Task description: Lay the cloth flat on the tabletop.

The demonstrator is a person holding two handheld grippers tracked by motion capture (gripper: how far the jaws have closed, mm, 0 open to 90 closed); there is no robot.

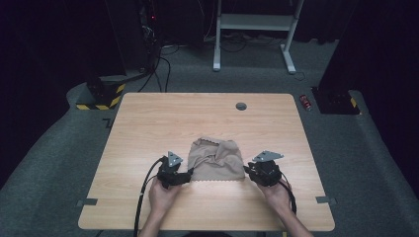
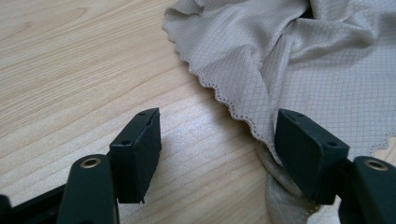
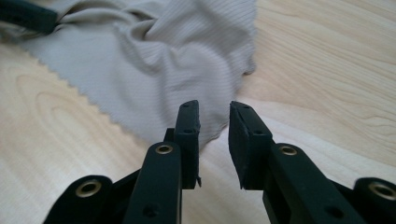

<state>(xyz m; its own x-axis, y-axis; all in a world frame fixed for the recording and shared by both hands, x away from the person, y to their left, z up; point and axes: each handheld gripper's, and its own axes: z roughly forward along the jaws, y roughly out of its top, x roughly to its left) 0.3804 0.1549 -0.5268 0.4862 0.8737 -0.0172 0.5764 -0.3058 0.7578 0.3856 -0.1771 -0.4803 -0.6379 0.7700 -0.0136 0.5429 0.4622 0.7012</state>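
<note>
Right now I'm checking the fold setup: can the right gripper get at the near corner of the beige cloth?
Probably yes. The right gripper has its jaws slightly apart just short of the cloth corner, with bare table around and nothing between.

Dark lab: cabled equipment racks (image 1: 141, 34) around wooden table (image 1: 148, 123).

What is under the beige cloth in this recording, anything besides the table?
The beige cloth lies crumpled on the wooden table, bare wood showing all round its scalloped edges. Its folds cover the middle, so anything beneath them cannot be seen.
</note>
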